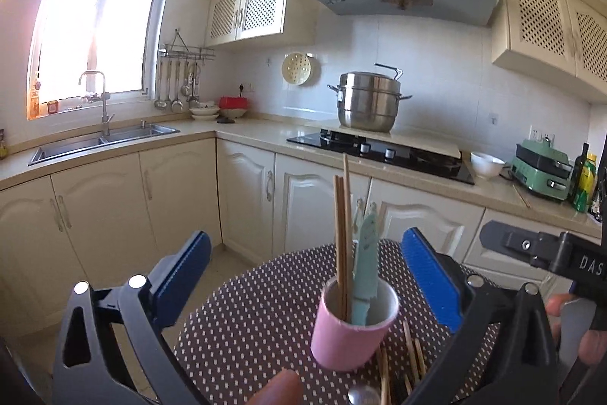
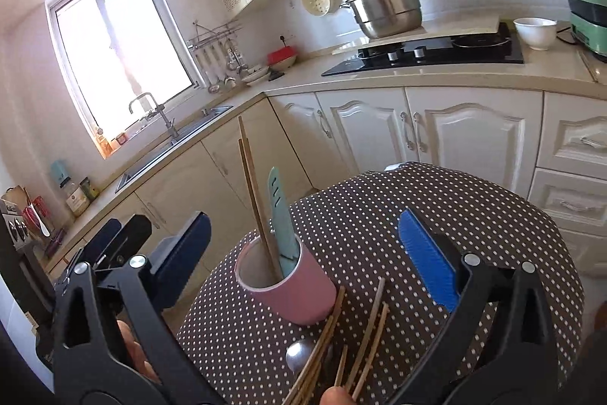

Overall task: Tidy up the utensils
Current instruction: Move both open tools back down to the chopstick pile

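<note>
There, on the dotted counter [image 2: 417, 215], the pink cup [image 2: 292, 291] stood near the left edge, holding upright chopsticks [image 2: 254, 192] and a teal knife [image 2: 282, 226]. Loose chopsticks [image 2: 364, 336] and a spoon [image 2: 299, 353] lay at the near edge. The left gripper [image 1: 307, 272] and right gripper [image 2: 303, 253] both had jaws spread wide, holding nothing.

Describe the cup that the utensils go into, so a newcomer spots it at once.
Find the round table with the dotted cloth in front of the kitchen cabinets. Near its close edge stands the pink cup, upright, already holding chopsticks and a teal knife; loose chopsticks lie beside it.
</note>
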Action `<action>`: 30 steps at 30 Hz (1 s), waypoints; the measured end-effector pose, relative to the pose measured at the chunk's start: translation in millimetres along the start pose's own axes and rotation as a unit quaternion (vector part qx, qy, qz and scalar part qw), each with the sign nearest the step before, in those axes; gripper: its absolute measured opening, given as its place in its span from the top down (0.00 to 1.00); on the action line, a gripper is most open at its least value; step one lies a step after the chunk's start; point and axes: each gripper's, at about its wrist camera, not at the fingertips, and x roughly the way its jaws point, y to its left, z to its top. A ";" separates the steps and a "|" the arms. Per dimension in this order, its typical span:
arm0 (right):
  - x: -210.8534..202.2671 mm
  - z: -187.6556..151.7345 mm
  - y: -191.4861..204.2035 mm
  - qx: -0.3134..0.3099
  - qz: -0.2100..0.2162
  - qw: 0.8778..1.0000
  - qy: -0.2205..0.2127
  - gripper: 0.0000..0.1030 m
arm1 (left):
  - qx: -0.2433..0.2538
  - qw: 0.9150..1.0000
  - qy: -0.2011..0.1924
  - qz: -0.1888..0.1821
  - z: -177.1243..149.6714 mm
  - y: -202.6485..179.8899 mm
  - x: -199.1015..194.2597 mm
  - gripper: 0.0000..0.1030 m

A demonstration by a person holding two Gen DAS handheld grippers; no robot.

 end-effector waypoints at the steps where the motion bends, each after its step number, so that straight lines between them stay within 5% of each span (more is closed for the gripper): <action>1: -7.1 -2.7 1.3 -0.002 -0.001 1.000 -0.003 0.06 | 0.003 1.000 0.004 -0.001 -1.2 -2.0 -5.8 0.04; 15: -57.5 -31.6 -5.4 0.002 -0.027 1.000 0.001 0.06 | 0.033 0.998 0.046 0.002 -19.3 -18.4 -58.0 0.04; 30: -58.6 -70.0 -27.0 0.011 -0.060 0.996 0.062 0.06 | 0.068 0.988 0.138 -0.007 -70.8 -25.0 -36.2 0.04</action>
